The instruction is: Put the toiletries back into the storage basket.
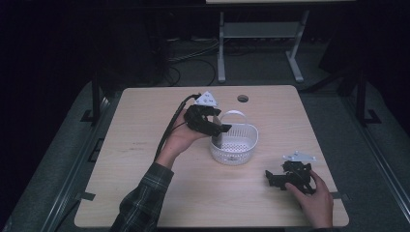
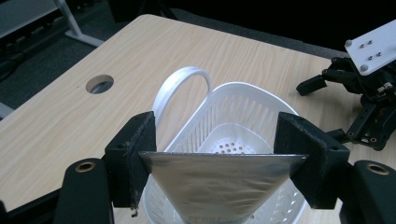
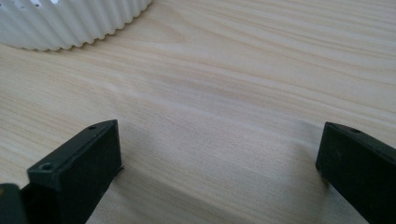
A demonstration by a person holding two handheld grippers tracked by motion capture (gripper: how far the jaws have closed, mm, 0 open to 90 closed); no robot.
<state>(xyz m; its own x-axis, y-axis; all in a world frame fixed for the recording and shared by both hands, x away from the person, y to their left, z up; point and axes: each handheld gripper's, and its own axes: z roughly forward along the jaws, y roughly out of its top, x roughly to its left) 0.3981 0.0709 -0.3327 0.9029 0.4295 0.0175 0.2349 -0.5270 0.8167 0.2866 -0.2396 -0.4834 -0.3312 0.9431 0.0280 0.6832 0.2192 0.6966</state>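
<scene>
— Silver foil pouch (image 2: 219,184) is sitting clamped in the left gripper (image 2: 223,161), hanging over the white perforated plastic basket (image 2: 243,121)?
— Yes. Lowering it straight before letting go seems wise; the right gripper (image 3: 219,161) is resting apart on the wooden table (image 3: 243,84).

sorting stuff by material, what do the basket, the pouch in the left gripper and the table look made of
Basket: looks like white moulded plastic, glossy, with slotted walls and a perforated floor. Pouch: seems metallised foil or film, silver with a dull sheen and faint creases; the left gripper clamps its top edge. Table: pale wood-grain top, matte, probably laminate rather than solid wood.
</scene>
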